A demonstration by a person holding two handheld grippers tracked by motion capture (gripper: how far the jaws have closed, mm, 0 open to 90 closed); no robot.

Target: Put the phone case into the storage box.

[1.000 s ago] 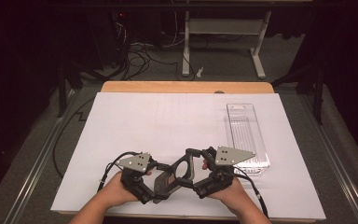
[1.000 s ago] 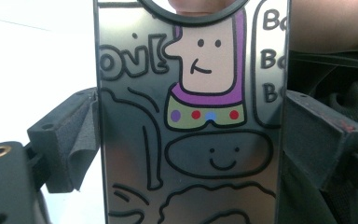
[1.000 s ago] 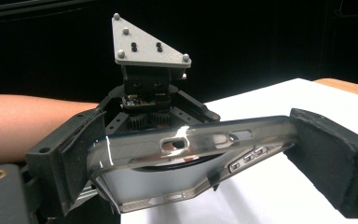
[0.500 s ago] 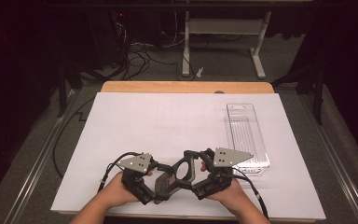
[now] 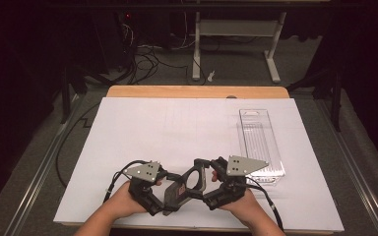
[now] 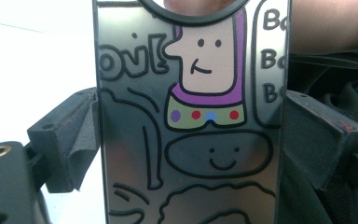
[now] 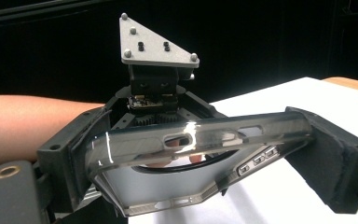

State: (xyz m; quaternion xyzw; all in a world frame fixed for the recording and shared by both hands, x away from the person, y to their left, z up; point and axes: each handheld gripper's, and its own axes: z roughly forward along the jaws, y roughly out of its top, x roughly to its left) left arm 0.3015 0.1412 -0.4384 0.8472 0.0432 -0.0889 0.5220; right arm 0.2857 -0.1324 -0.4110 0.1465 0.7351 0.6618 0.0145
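Observation:
A smoky translucent phone case (image 5: pixel 183 186) with a cartoon print (image 6: pixel 191 130) and a ring at its back is held above the table's near edge between both grippers. My left gripper (image 5: pixel 169 195) is shut on it across its width, and both pads (image 6: pixel 81 140) press on its long edges. My right gripper (image 5: pixel 205 181) holds the case's other end (image 7: pixel 191 140). Its jaws have just been closing with the case between them, and they now touch both sides. The left gripper (image 7: pixel 156 84) faces me in the right gripper view.
A clear plastic box (image 5: pixel 261 142) lies on the white sheet (image 5: pixel 177 128) at the right, just beyond the right gripper. A wooden table edge (image 5: pixel 197 92) runs along the back. Cables and a stand's legs lie on the dark floor beyond.
The right gripper's jaws have drawn in around the end of the case. Both hands and the case stay where they were.

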